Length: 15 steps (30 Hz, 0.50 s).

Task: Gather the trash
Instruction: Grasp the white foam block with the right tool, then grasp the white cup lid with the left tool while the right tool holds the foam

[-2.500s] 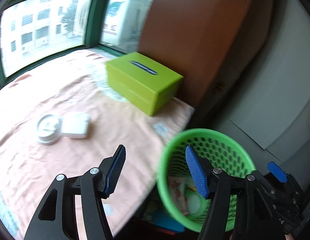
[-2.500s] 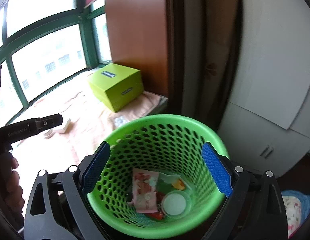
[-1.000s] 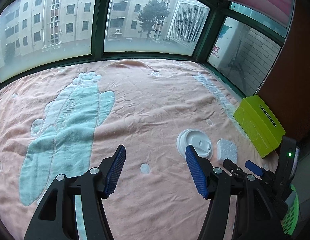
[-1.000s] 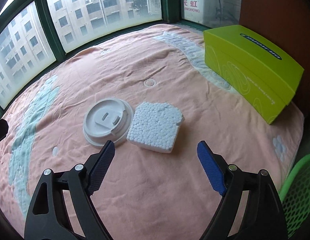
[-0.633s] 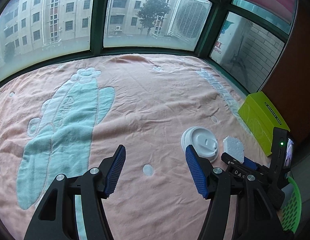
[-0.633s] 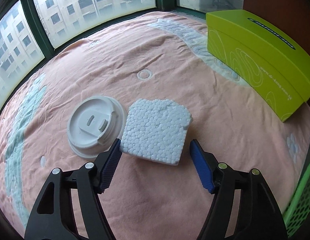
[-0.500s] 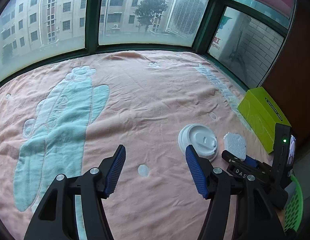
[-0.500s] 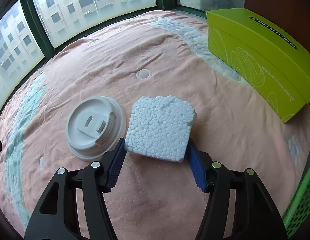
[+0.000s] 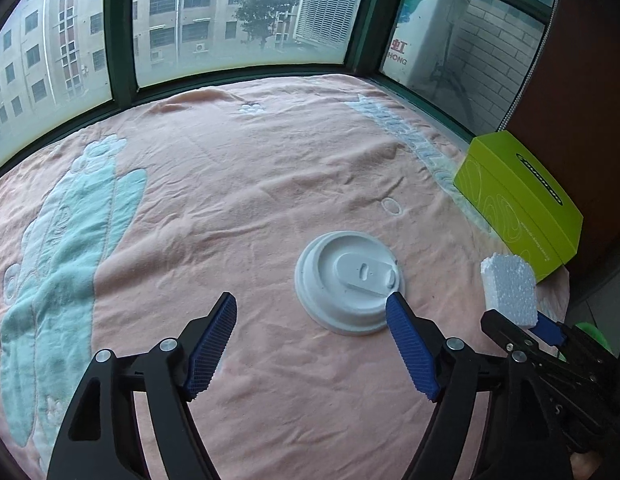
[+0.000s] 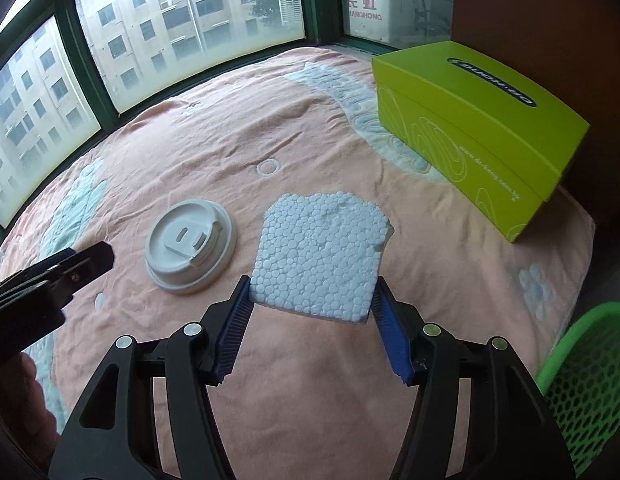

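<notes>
A white styrofoam block (image 10: 320,252) is clamped between the blue pads of my right gripper (image 10: 310,298) and lifted a little off the pink blanket (image 10: 310,128). It also shows in the left wrist view (image 9: 509,286), held by the right gripper (image 9: 526,322). A white plastic cup lid (image 10: 190,246) lies on the blanket to the left of the block. In the left wrist view the lid (image 9: 348,280) sits just ahead of my open, empty left gripper (image 9: 310,328), near its right finger. The green mesh trash basket (image 10: 586,384) is at the lower right, off the blanket's edge.
A lime green box (image 10: 482,128) stands on the blanket at the right, against a brown panel; it shows in the left wrist view (image 9: 518,204) too. Green-framed windows (image 9: 238,16) run along the far side. The left gripper's body (image 10: 50,276) reaches in from the left.
My right gripper closed on the styrofoam block and raised it off the blanket. My left gripper moved closer to the cup lid and stays open.
</notes>
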Each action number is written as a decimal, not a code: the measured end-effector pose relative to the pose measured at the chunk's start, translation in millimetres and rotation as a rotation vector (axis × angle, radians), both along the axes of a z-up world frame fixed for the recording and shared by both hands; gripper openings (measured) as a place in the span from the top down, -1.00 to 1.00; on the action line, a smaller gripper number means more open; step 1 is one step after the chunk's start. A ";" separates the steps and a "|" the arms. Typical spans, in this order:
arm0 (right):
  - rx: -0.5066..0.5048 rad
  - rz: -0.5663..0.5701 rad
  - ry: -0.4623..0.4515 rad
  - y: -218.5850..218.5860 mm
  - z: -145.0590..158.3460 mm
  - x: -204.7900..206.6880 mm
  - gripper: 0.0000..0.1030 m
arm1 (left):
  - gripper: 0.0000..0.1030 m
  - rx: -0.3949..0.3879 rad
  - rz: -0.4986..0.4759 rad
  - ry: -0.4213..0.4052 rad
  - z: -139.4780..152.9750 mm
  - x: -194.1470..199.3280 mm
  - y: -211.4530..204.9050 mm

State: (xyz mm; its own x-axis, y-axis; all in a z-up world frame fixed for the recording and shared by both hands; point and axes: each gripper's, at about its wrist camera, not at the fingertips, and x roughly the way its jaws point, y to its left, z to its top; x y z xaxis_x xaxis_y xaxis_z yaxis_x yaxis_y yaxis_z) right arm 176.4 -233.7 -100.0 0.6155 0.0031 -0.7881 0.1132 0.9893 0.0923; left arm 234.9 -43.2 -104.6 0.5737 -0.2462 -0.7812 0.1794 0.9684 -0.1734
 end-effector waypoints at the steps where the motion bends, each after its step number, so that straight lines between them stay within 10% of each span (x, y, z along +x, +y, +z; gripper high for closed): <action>1: 0.005 -0.004 -0.005 -2.2 2.6 -3.3 -0.16 | -0.51 0.010 -0.008 0.000 -1.5 1.8 -5.2; 15: -0.002 -0.060 -0.062 -34.0 22.7 -51.7 -0.16 | -0.59 0.082 -0.065 0.043 -35.9 31.6 -43.8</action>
